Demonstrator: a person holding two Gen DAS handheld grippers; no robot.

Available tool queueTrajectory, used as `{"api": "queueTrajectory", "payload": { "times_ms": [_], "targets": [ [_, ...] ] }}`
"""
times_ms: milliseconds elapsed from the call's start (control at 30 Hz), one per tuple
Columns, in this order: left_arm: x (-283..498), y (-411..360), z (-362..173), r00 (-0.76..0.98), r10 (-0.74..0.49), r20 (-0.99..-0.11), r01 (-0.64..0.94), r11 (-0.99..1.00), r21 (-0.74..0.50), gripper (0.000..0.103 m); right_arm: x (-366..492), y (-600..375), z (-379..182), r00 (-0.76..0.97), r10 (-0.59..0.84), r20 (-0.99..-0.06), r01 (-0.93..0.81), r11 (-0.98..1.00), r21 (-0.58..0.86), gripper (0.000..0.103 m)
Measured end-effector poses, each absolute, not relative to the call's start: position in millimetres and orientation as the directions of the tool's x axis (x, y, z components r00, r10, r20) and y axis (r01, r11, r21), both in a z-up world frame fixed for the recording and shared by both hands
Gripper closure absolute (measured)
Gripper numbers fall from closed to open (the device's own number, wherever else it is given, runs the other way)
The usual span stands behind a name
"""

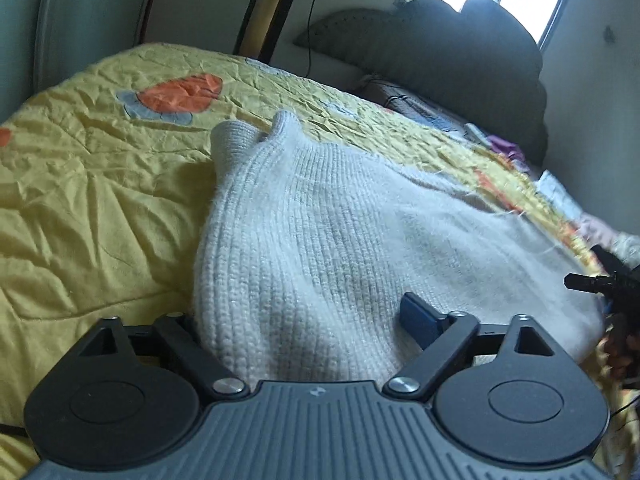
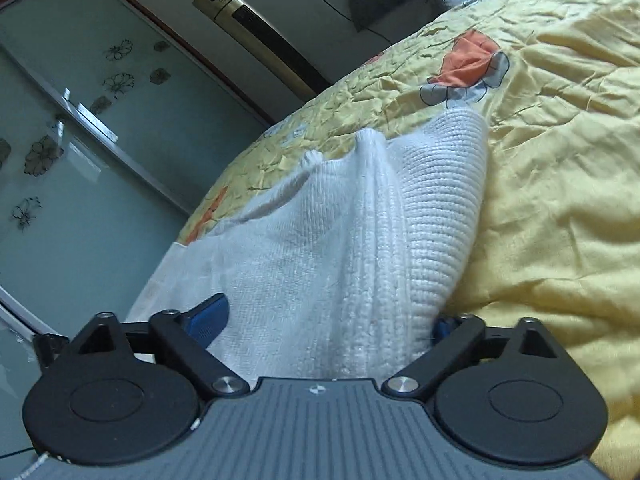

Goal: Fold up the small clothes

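Knitwear fills the middle of both wrist views: one white ribbed sweater (image 1: 320, 248) lying on a bed under a crinkled yellow quilt (image 1: 80, 208) with orange and grey flower patches.

Much is hidden. In the left wrist view the sweater's near edge bulges up between the jaws of the left tool (image 1: 304, 320) and covers its left finger entirely; only the blue pad of the other finger (image 1: 420, 316) shows, lying against the knit. In the right wrist view the right tool (image 2: 328, 320) is buried the same way: one blue finger (image 2: 210, 316) shows at the left of the cloth, and just a sliver of blue at the right. Both tools stand wide with thick folds of sweater between the jaws, but whether the pads actually pinch the fabric I cannot tell.

Ahead of the left tool the sweater runs to a raised, rounded corner; ahead of the right tool a tall ridge of knit runs forward. At the far right edge of the left view, dark parts of the other tool are cut off and blurred.

Farther off sit one grey padded headboard (image 1: 460, 56), frosted flower-printed sliding doors (image 2: 80, 140), and one gold-and-black tower unit (image 2: 256, 36).
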State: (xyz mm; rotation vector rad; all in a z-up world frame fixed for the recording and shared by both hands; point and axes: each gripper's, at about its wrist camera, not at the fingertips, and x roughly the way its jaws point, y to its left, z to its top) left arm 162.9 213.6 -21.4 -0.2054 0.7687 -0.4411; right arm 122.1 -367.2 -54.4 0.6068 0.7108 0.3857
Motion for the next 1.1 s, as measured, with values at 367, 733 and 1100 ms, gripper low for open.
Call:
{"api": "queueTrajectory", "payload": {
  "times_ms": [367, 733, 1100],
  "targets": [
    [130.8, 211.0, 4.8, 0.692, -0.399, -0.601, 0.224, 0.911, -0.347, 0.083, 118.3, -367.2, -38.2, 0.702, 0.431, -0.567, -0.091, 0.844, 0.529, 0.067],
    [78.1, 177.6, 7.2, 0.660, -0.274, -0.700, 0.255, 0.958, -0.135, 0.055, 97.8, -376.1, 6.7, 0.669, 0.356, -0.653, -0.136, 0.922, 0.363, 0.065],
    [105.0, 143.4, 63.6, 0.829, -0.167, -0.534, 0.223, 0.974, 0.041, 0.021, 64.9, -328.9, 36.6, 0.853, 0.103, -0.511, -0.097, 0.995, 0.037, 0.040]
  ]
}}
